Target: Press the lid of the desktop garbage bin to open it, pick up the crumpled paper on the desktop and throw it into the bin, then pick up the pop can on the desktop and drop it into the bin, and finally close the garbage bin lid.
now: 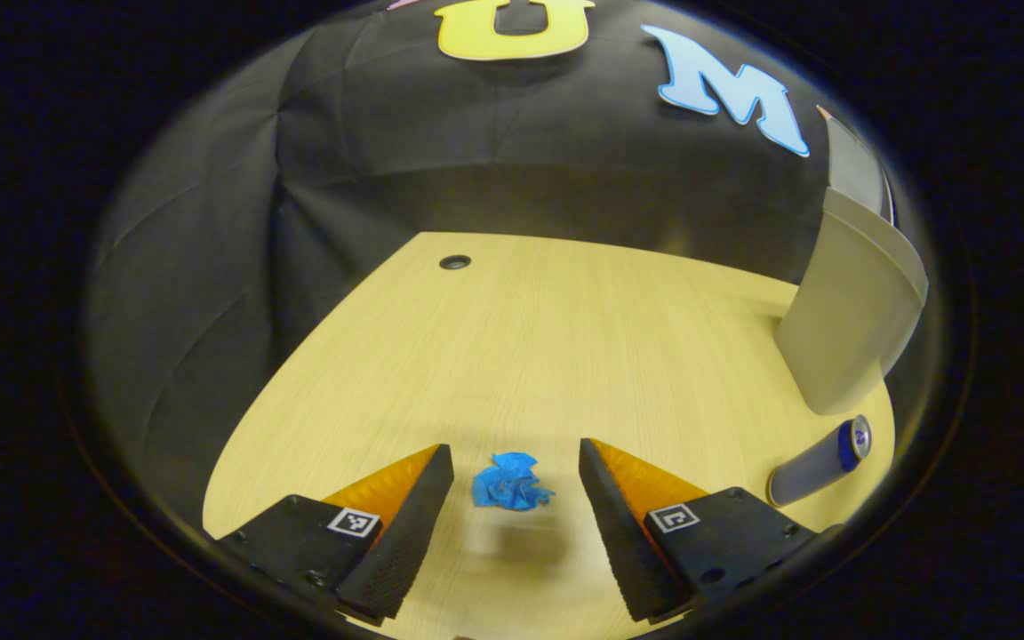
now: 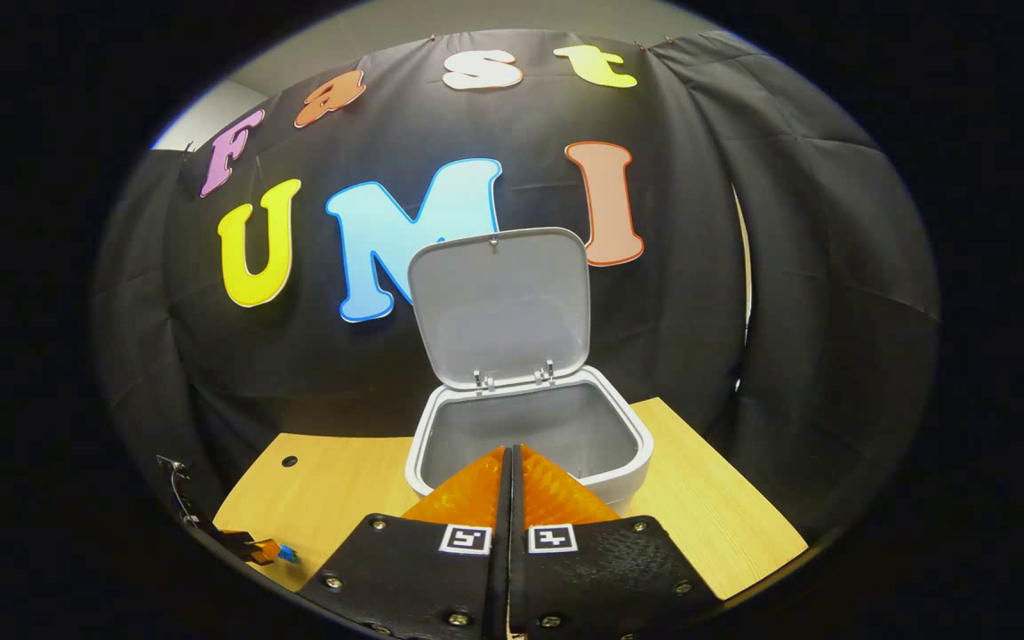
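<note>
A crumpled blue paper (image 1: 510, 482) lies on the wooden desk between the spread fingers of my left gripper (image 1: 516, 476), which stands open around it without touching. In the left gripper view a pop can (image 1: 821, 462) lies on its side at the right, just in front of the white bin (image 1: 850, 311). In the right gripper view the bin (image 2: 530, 440) stands with its lid (image 2: 501, 307) swung upright and its inside showing nothing. My right gripper (image 2: 510, 462) hovers just before the bin's front rim, fingers pressed together with nothing between them. Far at the lower left of that view, the left gripper (image 2: 259, 548) and the paper (image 2: 288, 555) show small.
A small dark grommet hole (image 1: 455, 262) sits near the desk's far edge. Black cloth walls close in behind and on both sides of the desk (image 2: 725, 524). Bare wood stretches between the paper and the bin.
</note>
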### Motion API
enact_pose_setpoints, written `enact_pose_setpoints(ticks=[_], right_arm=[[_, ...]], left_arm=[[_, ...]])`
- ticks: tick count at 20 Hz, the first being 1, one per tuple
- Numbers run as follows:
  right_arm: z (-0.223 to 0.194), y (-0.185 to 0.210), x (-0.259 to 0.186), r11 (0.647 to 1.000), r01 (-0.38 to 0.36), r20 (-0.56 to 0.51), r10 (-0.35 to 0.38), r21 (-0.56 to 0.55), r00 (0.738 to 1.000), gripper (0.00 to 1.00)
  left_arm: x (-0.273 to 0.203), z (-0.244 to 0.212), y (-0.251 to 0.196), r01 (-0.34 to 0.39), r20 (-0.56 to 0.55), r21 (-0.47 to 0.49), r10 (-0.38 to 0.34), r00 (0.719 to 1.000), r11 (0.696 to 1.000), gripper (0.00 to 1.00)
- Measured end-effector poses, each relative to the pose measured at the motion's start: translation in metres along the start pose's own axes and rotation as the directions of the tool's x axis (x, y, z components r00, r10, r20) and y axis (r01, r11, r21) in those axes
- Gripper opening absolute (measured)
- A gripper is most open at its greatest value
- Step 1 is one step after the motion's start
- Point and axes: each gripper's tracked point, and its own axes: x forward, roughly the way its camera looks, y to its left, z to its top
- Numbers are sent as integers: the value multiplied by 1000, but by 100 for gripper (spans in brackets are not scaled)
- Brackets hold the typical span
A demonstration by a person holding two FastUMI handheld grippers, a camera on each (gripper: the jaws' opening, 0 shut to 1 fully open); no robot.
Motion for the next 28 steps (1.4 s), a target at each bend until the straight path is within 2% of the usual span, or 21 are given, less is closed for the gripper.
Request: enact_pose_setpoints(ticks=[9,21,22,24,26,28], right_arm=[[-9,-16,-1,997,70,-26,-69,33,997,1],[-18,-10,1,997,63,-52,-61,44,997,1],[-19,-10,0,997,64,-53,-62,45,997,1],[-19,-12,-1,996,68,-53,-66,49,996,1],[-21,-14,-1,996,71,-57,-68,56,996,1],[-23,-16,-1,995,73,-63,-69,64,996,1]], left_arm=[[34,-15,3,-8,-73,17,9,997,1000,94],[68,-25,17,-19,-136,-5,18,991,1000,96],[71,-24,19,-23,-144,-2,23,989,1000,93],[75,-14,21,-25,-143,1,25,989,1000,69],[79,-1,25,-37,-144,10,38,989,999,67],[82,13,25,-41,-141,4,41,989,999,52]])
